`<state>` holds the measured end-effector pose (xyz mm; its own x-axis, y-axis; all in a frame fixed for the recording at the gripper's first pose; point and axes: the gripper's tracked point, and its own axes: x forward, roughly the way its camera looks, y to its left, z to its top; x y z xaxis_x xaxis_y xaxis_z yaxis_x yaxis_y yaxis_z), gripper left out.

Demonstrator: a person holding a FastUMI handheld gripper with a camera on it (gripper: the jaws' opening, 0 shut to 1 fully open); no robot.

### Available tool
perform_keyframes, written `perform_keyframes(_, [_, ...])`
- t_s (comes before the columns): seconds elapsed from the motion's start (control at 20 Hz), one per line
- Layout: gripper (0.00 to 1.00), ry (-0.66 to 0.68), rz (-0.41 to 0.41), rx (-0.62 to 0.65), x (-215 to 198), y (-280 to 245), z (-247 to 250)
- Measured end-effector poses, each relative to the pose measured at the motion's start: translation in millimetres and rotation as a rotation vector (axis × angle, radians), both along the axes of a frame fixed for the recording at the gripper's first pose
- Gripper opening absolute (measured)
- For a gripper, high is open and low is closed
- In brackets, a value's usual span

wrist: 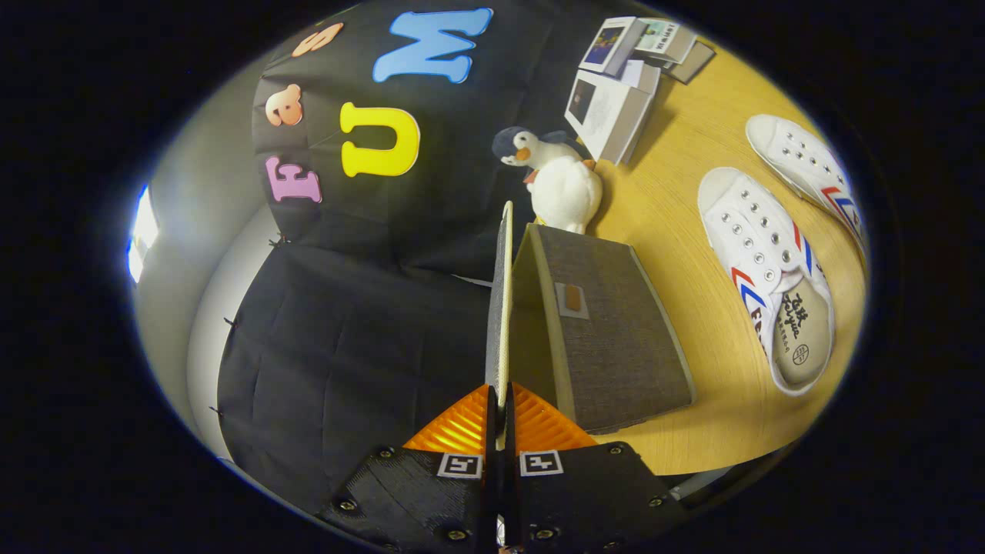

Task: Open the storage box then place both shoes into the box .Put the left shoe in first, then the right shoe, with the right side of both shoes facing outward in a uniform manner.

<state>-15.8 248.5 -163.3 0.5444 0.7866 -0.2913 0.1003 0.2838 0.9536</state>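
Note:
A grey fabric storage box (616,338) stands on the wooden table just ahead of my fingers. Its lid (502,308) is swung up and seen edge-on, standing away from the box's open mouth. My gripper (500,400) is shut on the lid's near edge, both fingers pressing its thin panel. Two white canvas shoes with red and blue stripes lie beyond the box on the table: the nearer shoe (762,269) shows its insole, and the farther shoe (808,165) lies past it. The view is rolled, so the table appears tilted.
A plush penguin (558,181) sits right behind the box. Past it, several white cartons and booklets (616,100) are stacked at the table's back. The table's front edge (716,469) runs close to the box. Black cloth walls the booth opposite the shoes.

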Motion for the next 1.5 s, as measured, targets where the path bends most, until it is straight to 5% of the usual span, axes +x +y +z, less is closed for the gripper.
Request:
perform_keyframes(0.7, [0.04, -0.206, 0.091, -0.099, 14, 85, 94])
perform_keyframes(1.25, [0.04, -0.287, 0.180, -0.152, 9, 182, 103])
perform_keyframes(1.45, [0.20, -0.362, 0.206, -0.218, 7, 205, 101])
perform_keyframes(1.5, [0.43, -0.378, 0.213, -0.216, 8, 210, 105])
